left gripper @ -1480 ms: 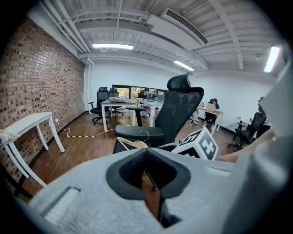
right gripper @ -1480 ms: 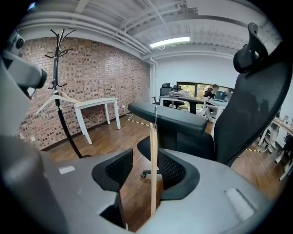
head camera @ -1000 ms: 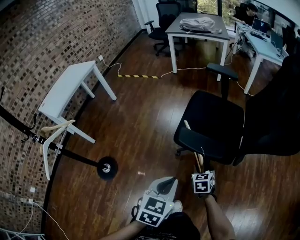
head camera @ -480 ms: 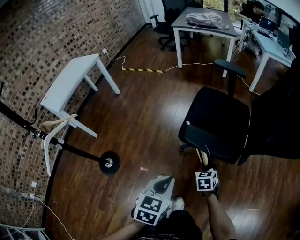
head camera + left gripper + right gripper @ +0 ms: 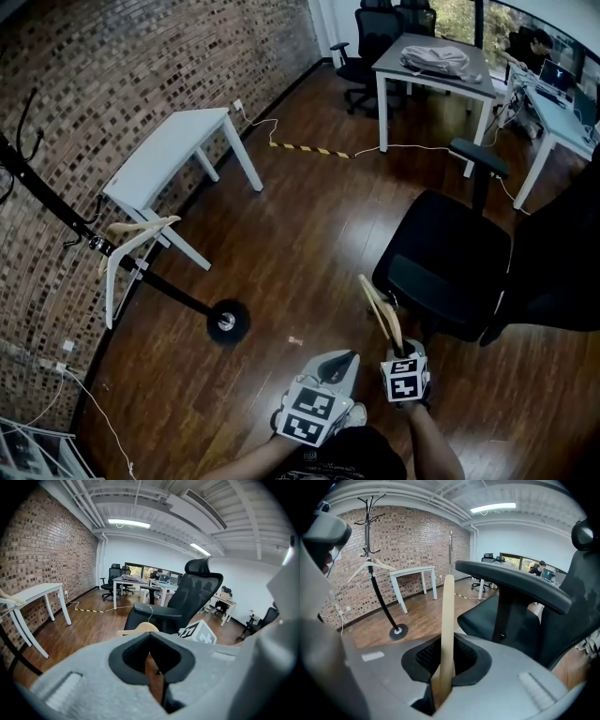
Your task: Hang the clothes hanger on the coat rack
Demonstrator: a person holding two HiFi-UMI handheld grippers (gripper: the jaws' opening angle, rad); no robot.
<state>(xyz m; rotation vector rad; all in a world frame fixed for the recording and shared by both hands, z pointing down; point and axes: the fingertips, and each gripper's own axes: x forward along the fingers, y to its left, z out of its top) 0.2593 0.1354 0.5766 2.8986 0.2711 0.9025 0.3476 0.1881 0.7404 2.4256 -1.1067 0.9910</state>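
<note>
Dark wood floor [image 5: 309,234] spreads under us in a brick-walled office. Nearest to us, low in the head view, our left gripper [image 5: 330,367] has its jaws pressed together with nothing between them; only a sliver of floor shows through the slit. Just to its right, our right gripper [image 5: 400,360] is clamped on one arm of the wooden hanger [image 5: 379,309], which rises out of the jaws and slants up and forward. From the left gripper view we see its wire hook [image 5: 148,613] standing above the curved top, next to the right gripper's marker cube [image 5: 198,633]. Right behind the hanger stands a black chair [image 5: 450,253], its armrest [image 5: 511,585] crossing the right gripper view. Off to our left, well apart from the hanger, the black rack [image 5: 173,292] leans across the head view from its round base [image 5: 228,322] on the floor up along the brick wall [image 5: 141,66]. A second hanger [image 5: 141,231], pale, already hangs partway up its pole. Beyond the rack a white table [image 5: 173,150] stands against the wall, and past it a strip of yellow-and-black tape [image 5: 309,150] lies on the floor. Farther still we see a grey desk [image 5: 403,67] with a grey bag [image 5: 436,58] lying on it, more black chairs [image 5: 370,37] behind it, and a person [image 5: 532,42] seated at a laptop [image 5: 561,75] at the far right.
</note>
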